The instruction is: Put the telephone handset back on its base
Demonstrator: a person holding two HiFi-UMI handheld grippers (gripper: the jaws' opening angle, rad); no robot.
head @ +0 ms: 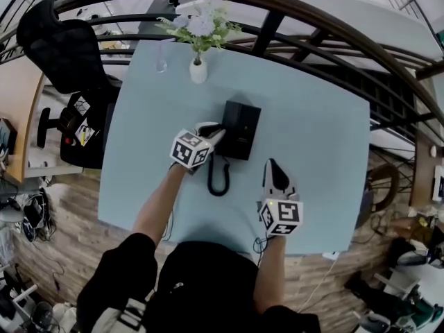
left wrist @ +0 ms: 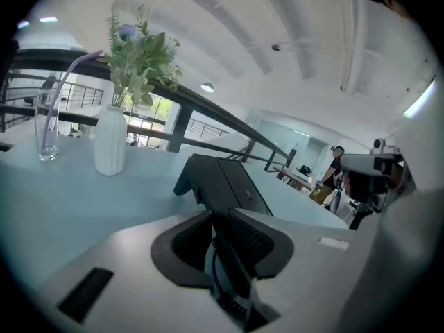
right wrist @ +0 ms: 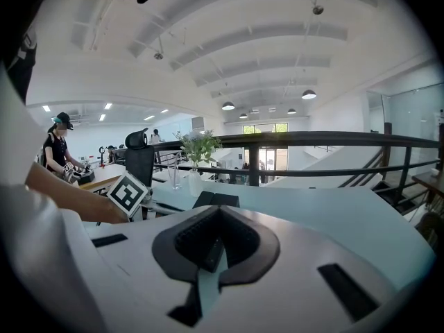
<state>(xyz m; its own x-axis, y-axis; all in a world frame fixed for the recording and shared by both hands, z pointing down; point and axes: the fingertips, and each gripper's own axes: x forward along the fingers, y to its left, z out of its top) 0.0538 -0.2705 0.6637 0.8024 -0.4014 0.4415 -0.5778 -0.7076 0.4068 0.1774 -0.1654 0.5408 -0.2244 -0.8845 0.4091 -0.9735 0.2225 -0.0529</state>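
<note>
The black telephone base [head: 244, 127] stands mid-table; it also shows ahead in the left gripper view, base [left wrist: 225, 175]. My left gripper [head: 215, 132] is at the base's left edge, shut on the black handset [left wrist: 231, 263], which lies edge-on between the pads. Whether the handset rests in its cradle I cannot tell. A coiled black cord [head: 218, 179] loops down from there toward me. My right gripper [head: 272, 165] rests to the right of the cord, apart from the phone, shut with nothing in it. Past the right gripper [right wrist: 214, 245] the base [right wrist: 215, 200] lies ahead.
A white vase with flowers [head: 198, 68] and a drinking glass [head: 161, 64] stand at the table's far side. The light blue table [head: 319, 158] ends at a dark curved railing [head: 333, 54]. A black office chair [head: 66, 54] is at the left.
</note>
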